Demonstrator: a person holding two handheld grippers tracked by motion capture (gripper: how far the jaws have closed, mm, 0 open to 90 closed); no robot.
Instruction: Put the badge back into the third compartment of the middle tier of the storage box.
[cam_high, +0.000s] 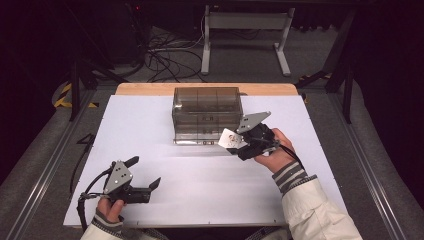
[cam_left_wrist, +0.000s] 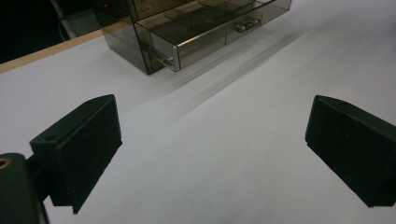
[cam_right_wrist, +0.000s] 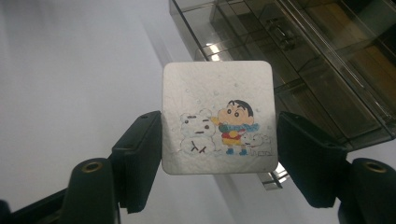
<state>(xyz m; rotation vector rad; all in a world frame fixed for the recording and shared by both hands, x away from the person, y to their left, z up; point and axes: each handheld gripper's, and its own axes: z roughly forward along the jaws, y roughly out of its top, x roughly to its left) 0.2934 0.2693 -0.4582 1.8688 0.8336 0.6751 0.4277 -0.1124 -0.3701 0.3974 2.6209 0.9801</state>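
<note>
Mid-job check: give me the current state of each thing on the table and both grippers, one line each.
Drawer box: upright at the far side of the table, bottom drawer pulled partly out.
Square card: off the table, clamped by its side edges, cartoon face toward the right gripper's camera.
Right gripper: shut on the card, beside the box's front right corner.
Left gripper: jaws wide open, holding nothing, over bare table.

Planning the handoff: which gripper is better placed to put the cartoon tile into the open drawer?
Right. The right gripper already clamps the cartoon tile just beside the smoky plastic drawer cabinet, whose bottom drawer stands pulled out. The left gripper is open, holds nothing, and sits near the table's front edge.
</note>
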